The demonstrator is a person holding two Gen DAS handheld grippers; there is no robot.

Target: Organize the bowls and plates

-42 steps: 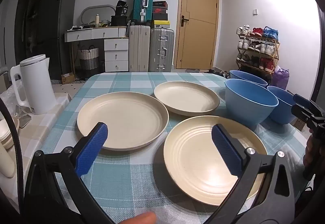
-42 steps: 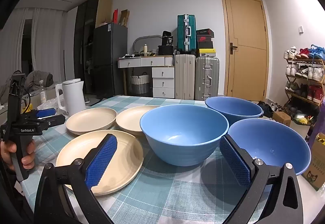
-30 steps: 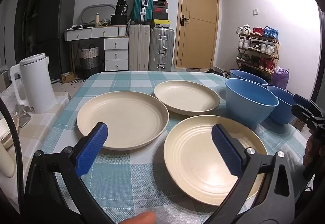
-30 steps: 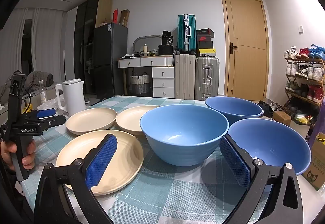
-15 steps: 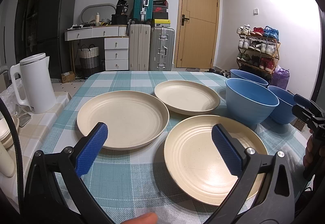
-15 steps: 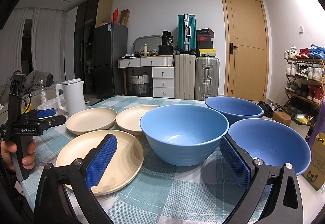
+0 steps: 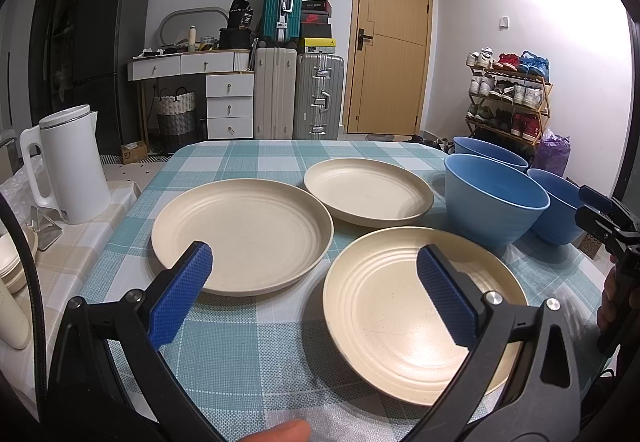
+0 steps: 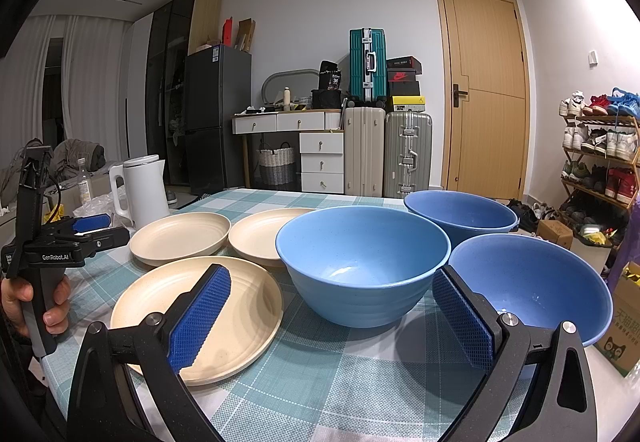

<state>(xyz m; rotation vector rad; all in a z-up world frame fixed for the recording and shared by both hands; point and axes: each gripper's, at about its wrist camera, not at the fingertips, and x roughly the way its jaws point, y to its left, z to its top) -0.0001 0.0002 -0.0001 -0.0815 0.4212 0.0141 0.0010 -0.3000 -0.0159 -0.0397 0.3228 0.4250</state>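
Three cream plates lie flat on the checked tablecloth (image 7: 240, 326): a near one (image 7: 384, 314), a left one (image 7: 244, 234) and a far one (image 7: 368, 187). Three blue bowls stand to their right: a middle one (image 8: 360, 262), a far one (image 8: 460, 215) and a near right one (image 8: 532, 290). My left gripper (image 7: 316, 294) hovers open at the table's front, its right finger over the near plate, its left over the left plate's edge. My right gripper (image 8: 336, 316) is open in front of the middle bowl, empty, with the near plate (image 8: 240, 294) beneath its left finger.
A white kettle (image 7: 68, 165) stands on a side surface left of the table. Suitcases (image 7: 298, 93), a drawer unit (image 7: 230, 105), a door and a shoe rack (image 7: 508, 97) line the far wall. A hand (image 8: 24, 294) holds the left gripper's handle at the table's left edge.
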